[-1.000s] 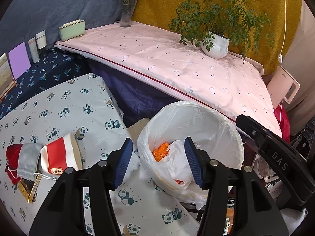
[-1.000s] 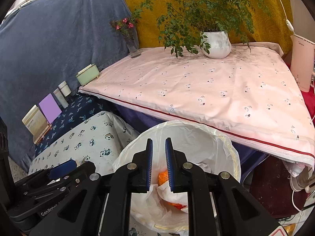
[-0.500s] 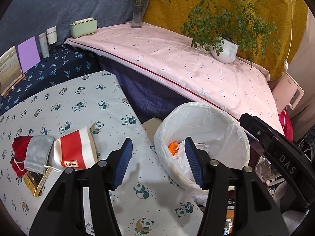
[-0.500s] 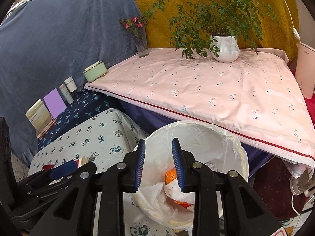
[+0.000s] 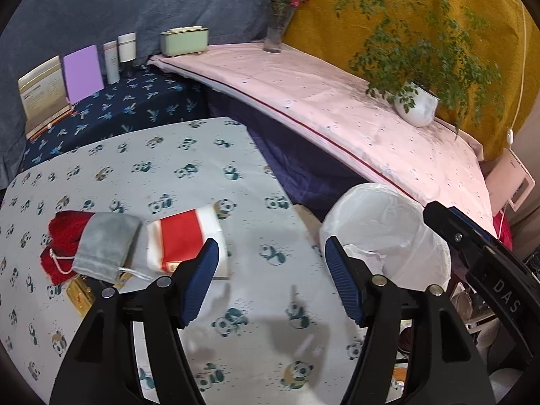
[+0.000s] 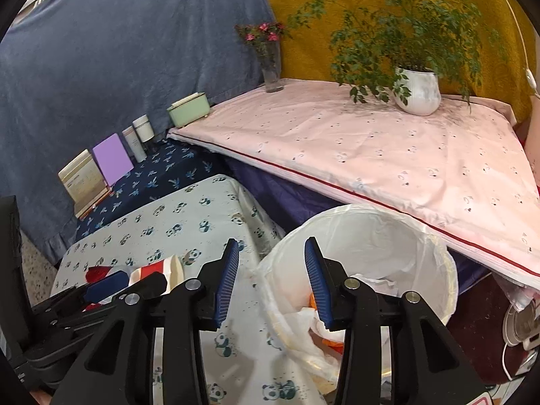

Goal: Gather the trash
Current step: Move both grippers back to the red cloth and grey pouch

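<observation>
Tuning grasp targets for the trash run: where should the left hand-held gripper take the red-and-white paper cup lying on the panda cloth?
Take the red-and-white paper cup across its flattened body, from above. It lies on its side on the panda cloth, so its width probably fits the opening, empty left hand-held gripper. Stay toward its right end: the grey pouch touches its left end.
</observation>
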{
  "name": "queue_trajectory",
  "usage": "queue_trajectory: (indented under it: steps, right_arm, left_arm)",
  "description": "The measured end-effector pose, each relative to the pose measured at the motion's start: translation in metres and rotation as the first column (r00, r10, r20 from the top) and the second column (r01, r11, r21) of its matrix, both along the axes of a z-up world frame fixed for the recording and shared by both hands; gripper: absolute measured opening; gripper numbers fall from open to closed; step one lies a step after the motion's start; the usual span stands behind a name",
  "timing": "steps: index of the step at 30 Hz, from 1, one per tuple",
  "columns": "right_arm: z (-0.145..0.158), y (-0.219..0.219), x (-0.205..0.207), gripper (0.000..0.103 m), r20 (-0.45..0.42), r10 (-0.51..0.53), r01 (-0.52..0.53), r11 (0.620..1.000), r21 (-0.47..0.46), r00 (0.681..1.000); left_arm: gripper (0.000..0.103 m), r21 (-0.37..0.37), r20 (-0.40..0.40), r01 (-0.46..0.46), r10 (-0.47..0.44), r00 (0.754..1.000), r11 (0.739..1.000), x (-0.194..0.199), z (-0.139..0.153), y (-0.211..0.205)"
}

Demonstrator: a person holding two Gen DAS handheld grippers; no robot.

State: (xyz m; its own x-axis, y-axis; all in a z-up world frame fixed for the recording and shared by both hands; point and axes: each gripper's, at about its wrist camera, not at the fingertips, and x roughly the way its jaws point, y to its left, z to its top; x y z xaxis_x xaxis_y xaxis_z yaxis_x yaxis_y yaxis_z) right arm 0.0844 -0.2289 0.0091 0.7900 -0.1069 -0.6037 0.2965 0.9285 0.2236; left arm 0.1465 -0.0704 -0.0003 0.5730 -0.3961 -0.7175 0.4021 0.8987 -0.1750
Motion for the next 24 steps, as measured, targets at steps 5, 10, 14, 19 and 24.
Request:
queue_trajectory:
  steps: [5,10,14,19,24]
  right_arm:
    - [-0.001,0.027,0.01,0.041,-0.01,0.052,-0.052,0.999,-0.008,0.999]
    - [-0.003,0.057,0.022,0.041,-0.025,0.114,-0.115,0.993,-0.012,0.993]
    - [-0.006,0.083,0.031,0.041,-0.037,0.166,-0.167,0.986,-0.015,0.985]
    - [-0.01,0.117,0.043,0.041,-0.052,0.234,-0.235,0.972,-0.018,0.971]
    - [-0.017,0.153,0.054,0.041,-0.075,0.305,-0.308,0.951,-0.019,0.949]
  left_arm:
    - [0.063,-0.005,-0.009,-0.065,0.065,0.998,0.998,0.007,-0.003,0.032]
    - [0.064,-0.005,-0.013,-0.132,0.132,0.991,0.991,0.012,-0.007,0.067]
    - [0.064,0.002,-0.016,-0.185,0.185,0.983,0.983,0.017,-0.01,0.093]
    - [0.064,0.003,-0.028,-0.254,0.254,0.967,0.967,0.022,-0.017,0.13]
    - [0.064,0.013,-0.036,-0.327,0.327,0.944,0.945,0.028,-0.022,0.167]
